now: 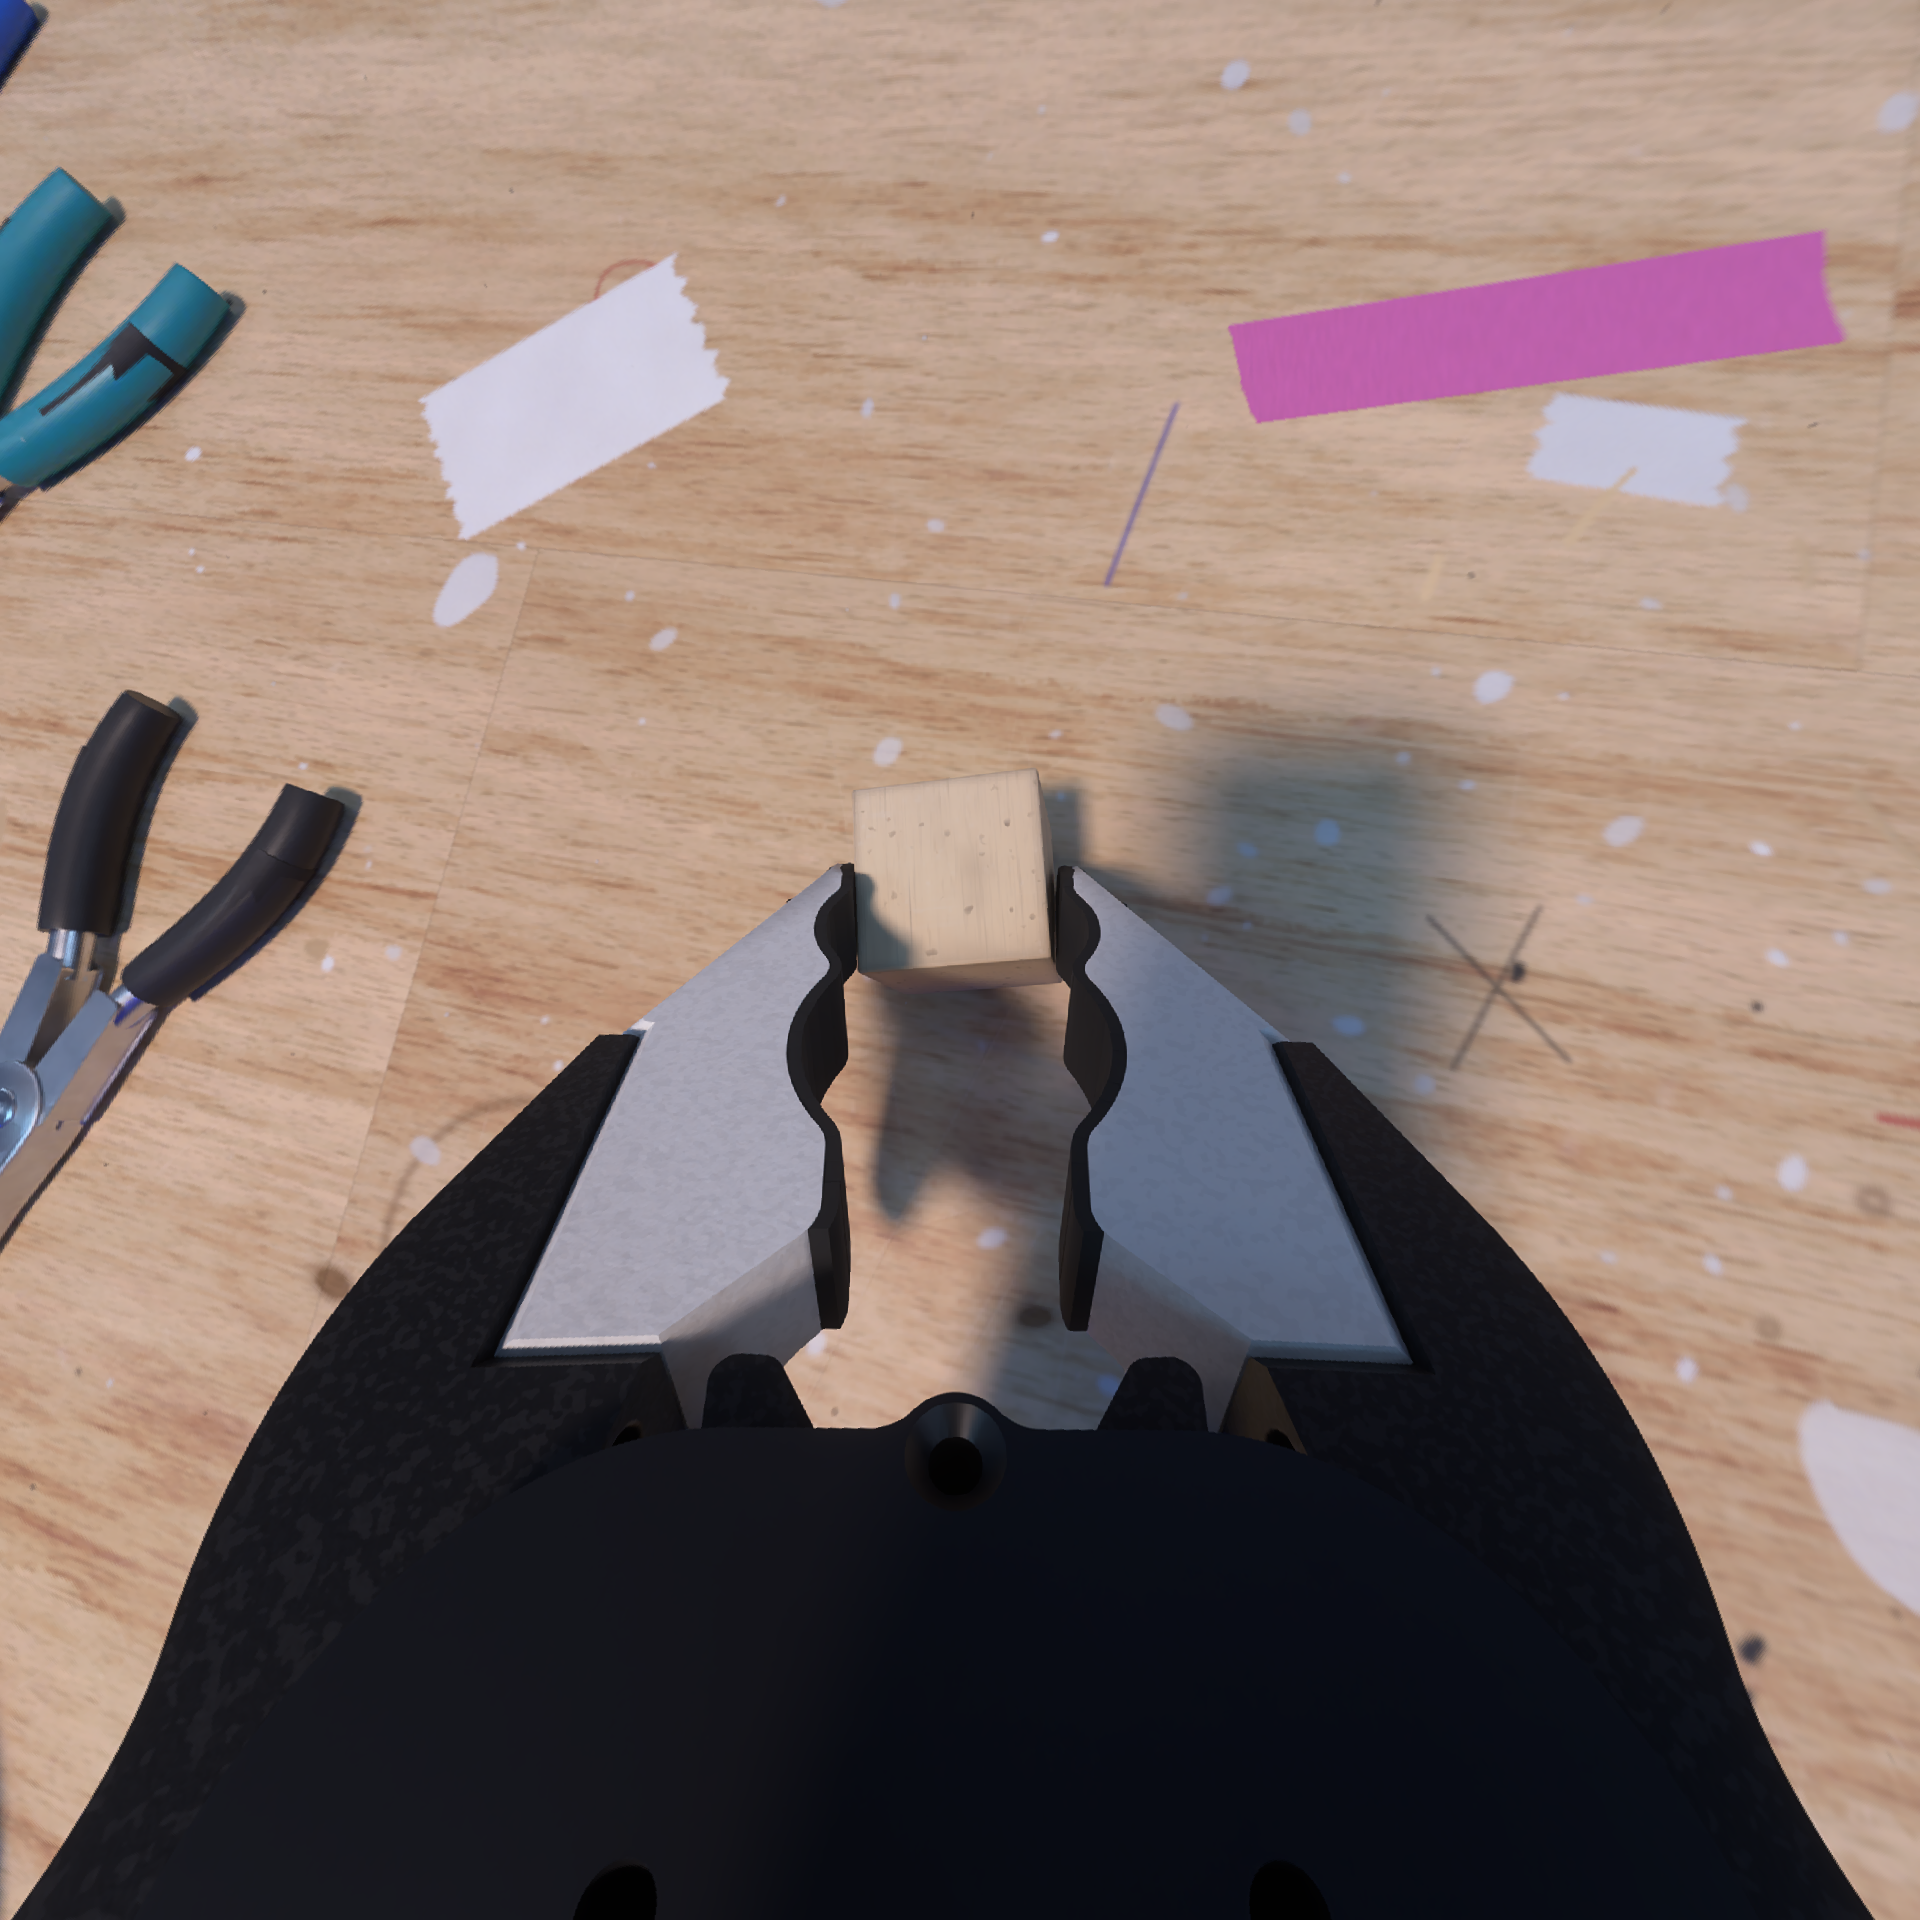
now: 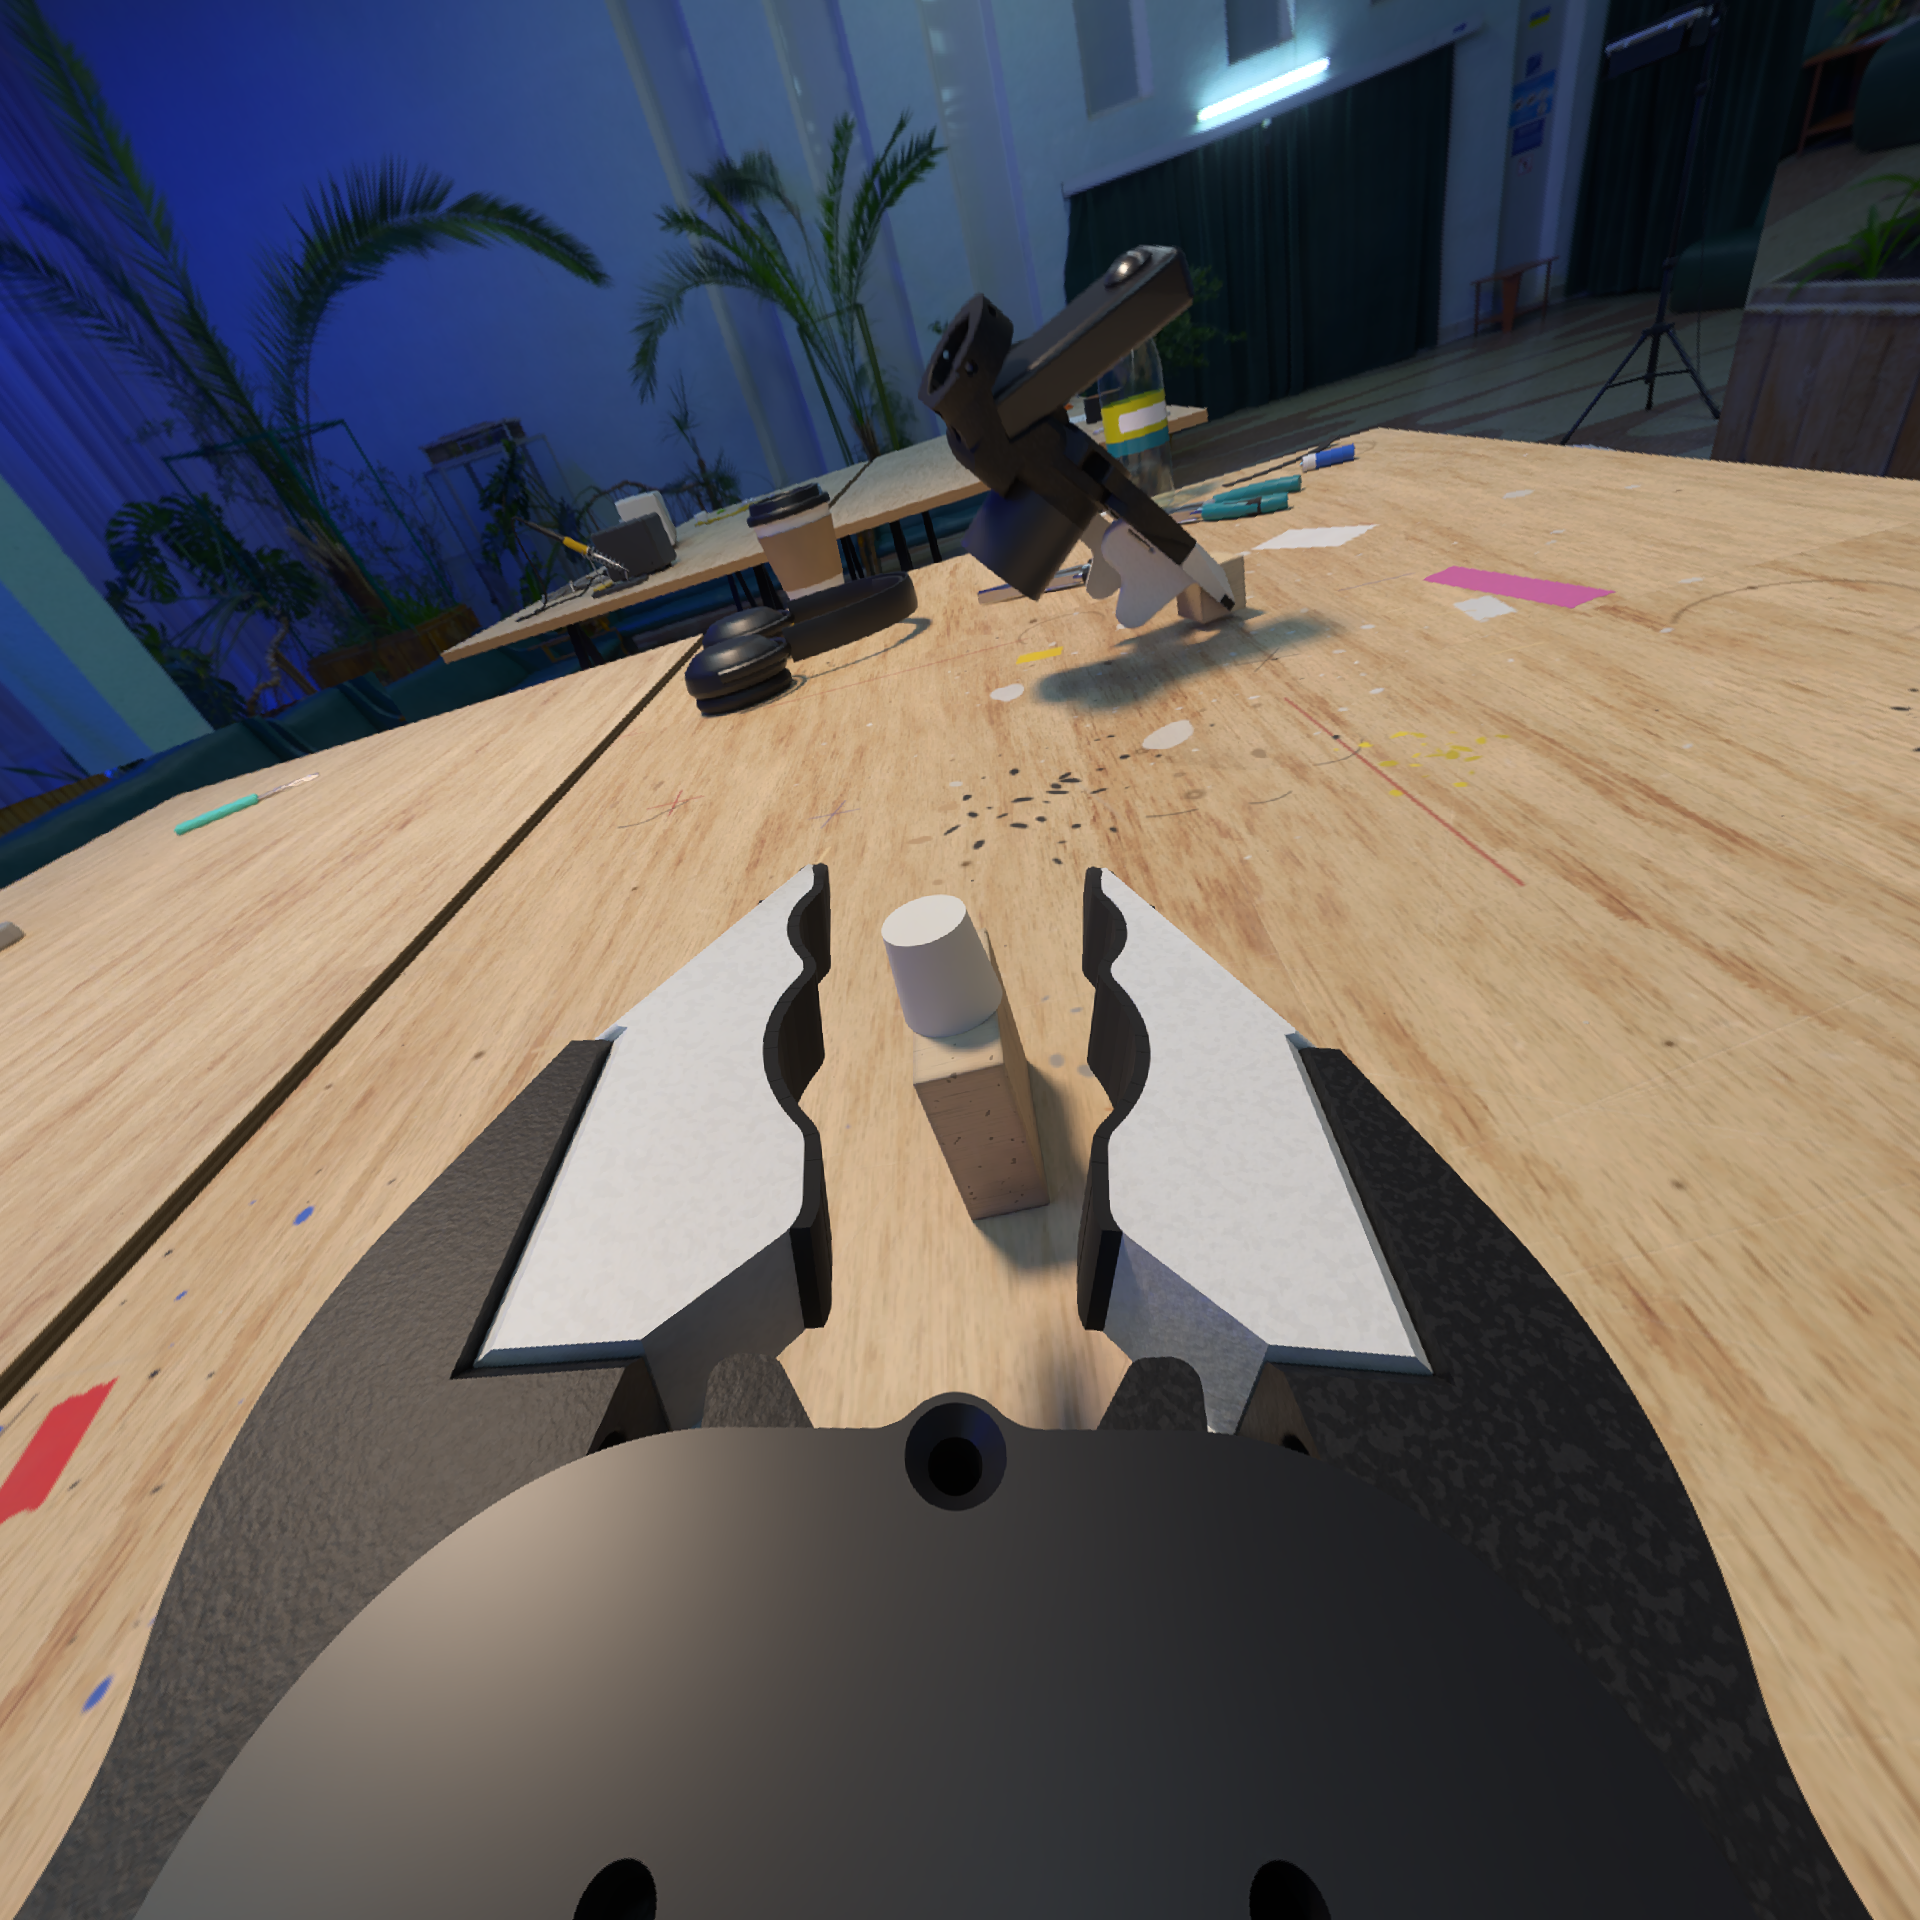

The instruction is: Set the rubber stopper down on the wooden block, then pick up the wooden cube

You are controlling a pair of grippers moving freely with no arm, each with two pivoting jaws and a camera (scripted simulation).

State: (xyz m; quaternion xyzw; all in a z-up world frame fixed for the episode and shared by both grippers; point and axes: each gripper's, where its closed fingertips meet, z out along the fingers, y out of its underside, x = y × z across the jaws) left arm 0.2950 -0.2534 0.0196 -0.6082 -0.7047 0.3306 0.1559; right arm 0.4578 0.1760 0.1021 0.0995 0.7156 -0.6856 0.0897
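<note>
In the left wrist view my left gripper (image 1: 956, 904) is shut on the pale wooden cube (image 1: 951, 873), with a fingertip against each side. I cannot tell whether the cube rests on the table or hangs just above it. In the right wrist view the white rubber stopper (image 2: 940, 966) stands on the upright wooden block (image 2: 987, 1132). My right gripper (image 2: 956, 883) is open around them, its fingers apart from both. Farther off in that view the left gripper (image 2: 1210, 592) tilts down onto the cube (image 2: 1205, 611).
Teal-handled pliers (image 1: 94, 353) and black-handled pliers (image 1: 135, 894) lie to the left of the cube. A pink tape strip (image 1: 1538, 327) and white tape (image 1: 571, 400) are stuck to the wooden table (image 1: 1039, 156). Black headphones (image 2: 790, 644) and a coffee cup (image 2: 795, 540) are at the far left.
</note>
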